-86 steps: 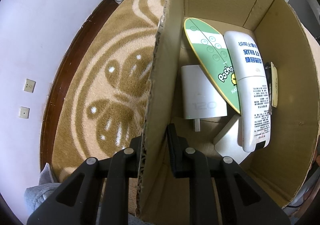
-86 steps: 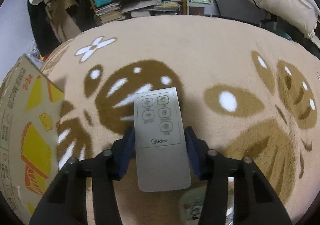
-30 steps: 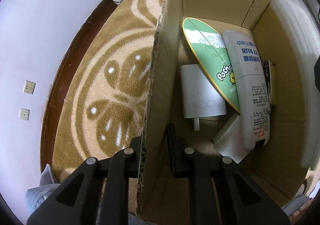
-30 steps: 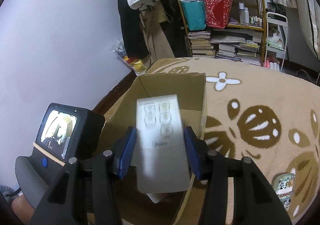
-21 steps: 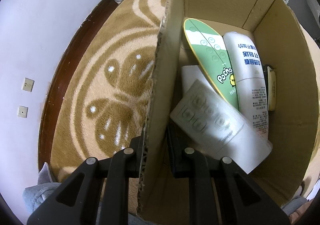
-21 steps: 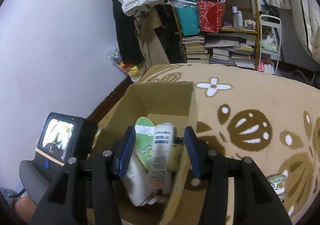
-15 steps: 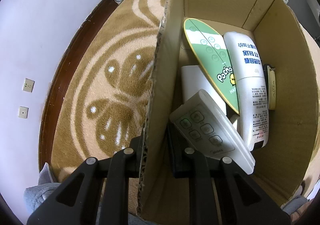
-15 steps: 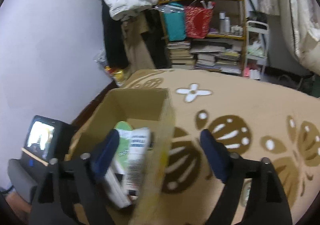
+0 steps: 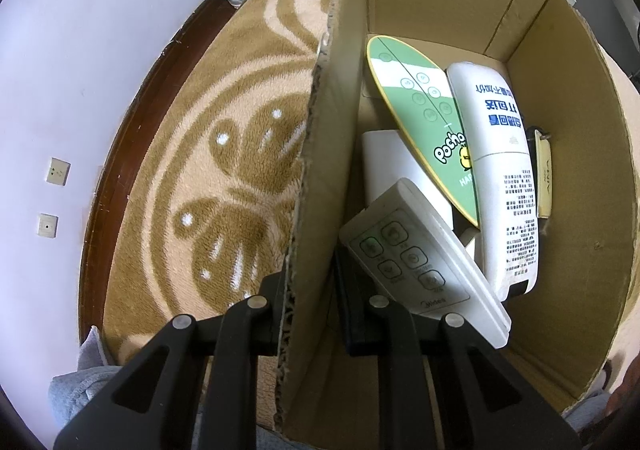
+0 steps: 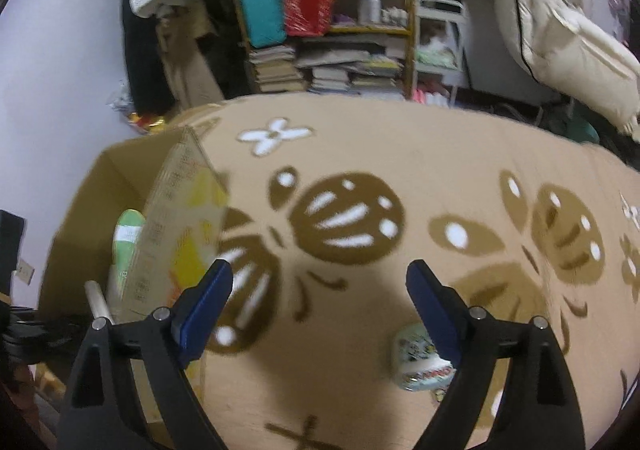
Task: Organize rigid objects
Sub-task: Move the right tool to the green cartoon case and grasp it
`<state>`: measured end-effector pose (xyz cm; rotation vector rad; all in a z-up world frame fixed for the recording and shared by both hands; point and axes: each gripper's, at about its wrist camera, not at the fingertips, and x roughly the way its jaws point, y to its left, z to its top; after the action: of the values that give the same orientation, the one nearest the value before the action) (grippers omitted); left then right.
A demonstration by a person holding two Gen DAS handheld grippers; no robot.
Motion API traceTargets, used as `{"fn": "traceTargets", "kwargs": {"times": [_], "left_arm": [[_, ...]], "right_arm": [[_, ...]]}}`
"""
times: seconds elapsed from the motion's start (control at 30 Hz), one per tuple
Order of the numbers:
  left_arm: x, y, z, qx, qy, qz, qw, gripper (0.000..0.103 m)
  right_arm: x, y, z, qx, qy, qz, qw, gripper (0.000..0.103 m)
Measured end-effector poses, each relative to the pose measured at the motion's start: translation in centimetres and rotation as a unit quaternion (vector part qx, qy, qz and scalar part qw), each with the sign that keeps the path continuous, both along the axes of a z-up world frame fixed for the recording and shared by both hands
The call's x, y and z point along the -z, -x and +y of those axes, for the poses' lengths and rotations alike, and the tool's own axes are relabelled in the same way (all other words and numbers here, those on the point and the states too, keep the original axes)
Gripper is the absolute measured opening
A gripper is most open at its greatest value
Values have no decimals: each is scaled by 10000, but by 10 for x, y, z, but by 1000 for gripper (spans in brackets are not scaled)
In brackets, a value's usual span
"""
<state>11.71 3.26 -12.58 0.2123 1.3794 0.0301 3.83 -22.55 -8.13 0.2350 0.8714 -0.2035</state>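
1. The white Midea remote control [image 9: 420, 262] lies face up inside the cardboard box [image 9: 580, 210], at its near end, tilted across the other contents with its lower end by the box's left wall.
2. Beyond it in the box lie a green oval Pochacco remote [image 9: 420, 118], a long white device printed with Chinese text [image 9: 504, 178], a flat white box [image 9: 396, 166] underneath, and a slim cream item [image 9: 543, 178] along the right wall.
3. The left gripper [image 9: 312, 298] is pinched on the box's left wall, one finger outside and one inside.
4. The right gripper [image 10: 320, 302] is spread wide and holds nothing, hanging over the tan patterned carpet [image 10: 400, 170] just right of the box [image 10: 120, 178].
5. A small patterned item [image 10: 420, 358] lies on the carpet by the right gripper's right finger; the view is blurred.
6. A cluttered bookshelf [image 10: 332, 30] stands behind.
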Motion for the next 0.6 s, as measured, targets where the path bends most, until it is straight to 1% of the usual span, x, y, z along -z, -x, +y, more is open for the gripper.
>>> {"fn": "traceTargets", "kwargs": {"times": [0.07,0.2,0.3,0.43,0.53,0.6], "left_arm": [[1,0,-1,5,-12,-3,10000,17],[2,0,-2,-6,-4,0,10000,17],[2,0,-1,-17,17,0,10000,17],[2,0,0,-5,8,-2,10000,17],[2,0,0,-9,6,-1,10000,17],[2,0,0,0,-9,-4,10000,18]], "right_arm": [[9,3,-8,174,1,90,9998,93],[28,9,-16,491,155,261,9983,93],[43,13,-24,675,11,458,9967,93],[55,14,-33,774,-158,608,9950,93],[58,16,-35,838,-111,681,9941,93],[61,17,-34,874,12,767,9932,93]]}}
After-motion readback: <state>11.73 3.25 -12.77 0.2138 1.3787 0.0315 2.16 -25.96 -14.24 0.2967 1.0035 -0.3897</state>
